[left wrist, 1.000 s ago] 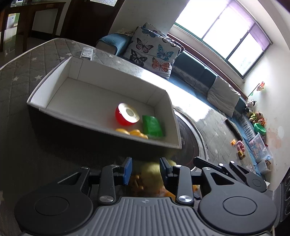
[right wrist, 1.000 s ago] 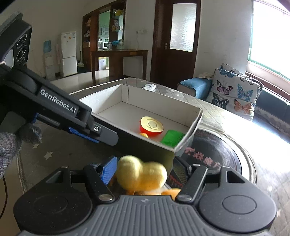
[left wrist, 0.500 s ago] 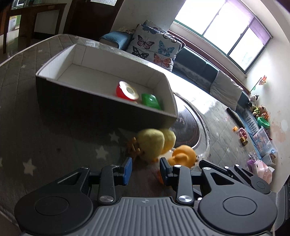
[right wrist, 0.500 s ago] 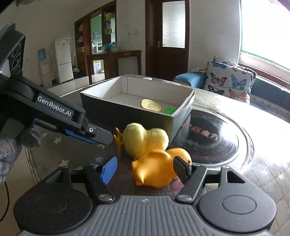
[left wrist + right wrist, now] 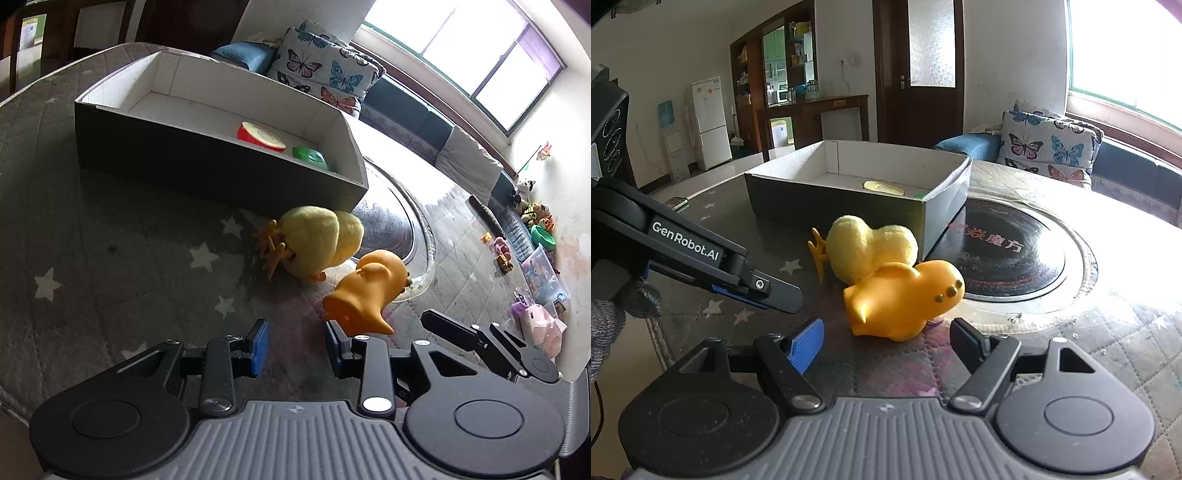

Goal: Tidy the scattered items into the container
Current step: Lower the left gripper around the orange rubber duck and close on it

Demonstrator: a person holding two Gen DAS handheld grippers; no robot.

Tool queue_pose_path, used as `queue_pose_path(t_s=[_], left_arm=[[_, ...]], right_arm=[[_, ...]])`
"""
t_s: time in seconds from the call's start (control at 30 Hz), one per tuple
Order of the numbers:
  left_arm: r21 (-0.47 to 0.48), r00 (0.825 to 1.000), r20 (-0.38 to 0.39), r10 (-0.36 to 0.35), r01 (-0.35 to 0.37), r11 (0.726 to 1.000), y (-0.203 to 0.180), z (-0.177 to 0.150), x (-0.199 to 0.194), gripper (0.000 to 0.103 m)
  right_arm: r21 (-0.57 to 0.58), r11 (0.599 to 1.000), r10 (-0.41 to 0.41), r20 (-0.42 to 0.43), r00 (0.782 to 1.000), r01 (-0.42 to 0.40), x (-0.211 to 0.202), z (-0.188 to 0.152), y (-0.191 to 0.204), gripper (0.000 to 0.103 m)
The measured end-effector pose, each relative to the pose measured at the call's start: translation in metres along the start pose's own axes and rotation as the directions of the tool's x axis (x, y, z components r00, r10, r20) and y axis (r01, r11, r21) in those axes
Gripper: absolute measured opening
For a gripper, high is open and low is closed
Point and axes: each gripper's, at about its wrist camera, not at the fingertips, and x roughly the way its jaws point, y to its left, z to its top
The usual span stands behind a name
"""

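Currently we see a glossy orange duck (image 5: 905, 299) lying on its side on the table (image 5: 1089, 332), touching a fuzzy yellow chick (image 5: 868, 247) just beyond it. Farther back, the box (image 5: 849, 195) holds a red disc (image 5: 260, 134) and green item (image 5: 309, 158). Our left gripper (image 5: 295, 345) and right gripper (image 5: 886, 341) are both spread and empty, near the duck.

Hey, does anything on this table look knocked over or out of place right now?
Yes. Two toy chicks lie tipped on their sides outside the box: the fluffy yellow chick against the box's near corner, feet sticking sideways, and the orange rubber chick leaning on it. Neither hand-held gripper holds anything.
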Motion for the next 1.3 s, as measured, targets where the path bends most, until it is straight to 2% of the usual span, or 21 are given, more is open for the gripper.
queue_pose_path(t_s=[0.33, 0.47, 0.83, 1.3], left_arm=[[0.046, 1.0, 0.0, -0.021, 0.021, 0.999, -0.018, 0.003, 0.0, 0.036], [0.061, 0.999, -0.005, -0.034, 0.034, 0.998, -0.026, 0.005, 0.002, 0.036], [0.161, 0.998, -0.035, -0.045, 0.051, 0.986, -0.047, 0.012, 0.013, 0.036], [0.21, 0.998, -0.06, -0.022, 0.034, 0.977, -0.05, 0.016, 0.02, 0.039]], right_arm=[[-0.009, 1.0, -0.001, -0.013, 1.0, 0.001, 0.003, -0.002, -0.011, 0.081], [-0.016, 1.0, 0.004, -0.023, 1.0, -0.004, 0.007, -0.001, -0.016, 0.088], [-0.063, 0.998, 0.016, -0.036, 0.999, -0.019, 0.009, 0.002, -0.023, 0.089], [-0.113, 0.993, 0.033, -0.04, 0.999, -0.038, 0.01, 0.005, -0.029, 0.089]])
